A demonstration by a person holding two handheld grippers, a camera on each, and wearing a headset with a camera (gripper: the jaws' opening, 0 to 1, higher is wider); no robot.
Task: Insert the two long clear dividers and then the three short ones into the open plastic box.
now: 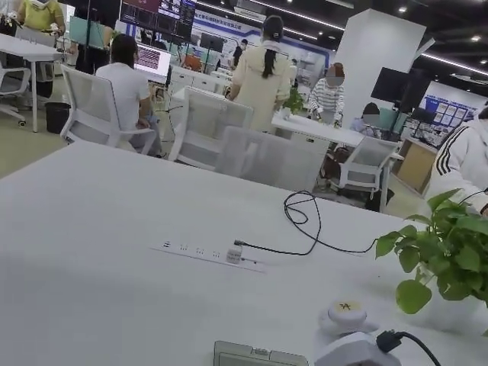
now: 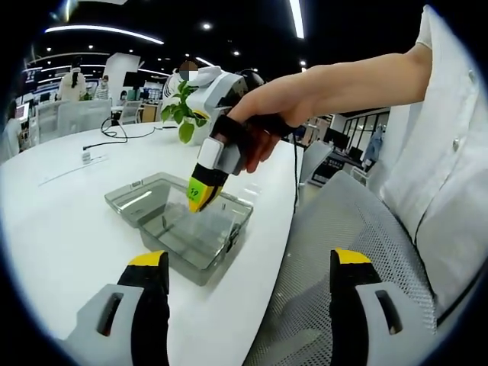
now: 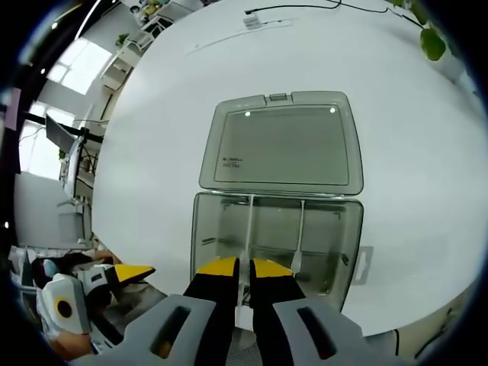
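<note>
In a bright open-plan office, over a broad white worktop (image 3: 145, 130), the right tongs (image 3: 244, 263) are pressed together on a thin clear plastic divider (image 3: 248, 221). It stands in the open smoky-grey plastic box (image 3: 351, 229), whose hinged lid (image 3: 282, 145) lies flat at 12 o'clock. A second clear divider (image 3: 300, 232) stands just beside, toward 3 o'clock. The left tongs (image 2: 250, 259) hang spread at the worktop's edge by a grey mesh chair (image 2: 358, 221). A leafy green potted plant (image 1: 446, 252) sits at 3 o'clock in the head view, near a white power strip (image 1: 206, 253) and looped black cable (image 1: 305, 221).
</note>
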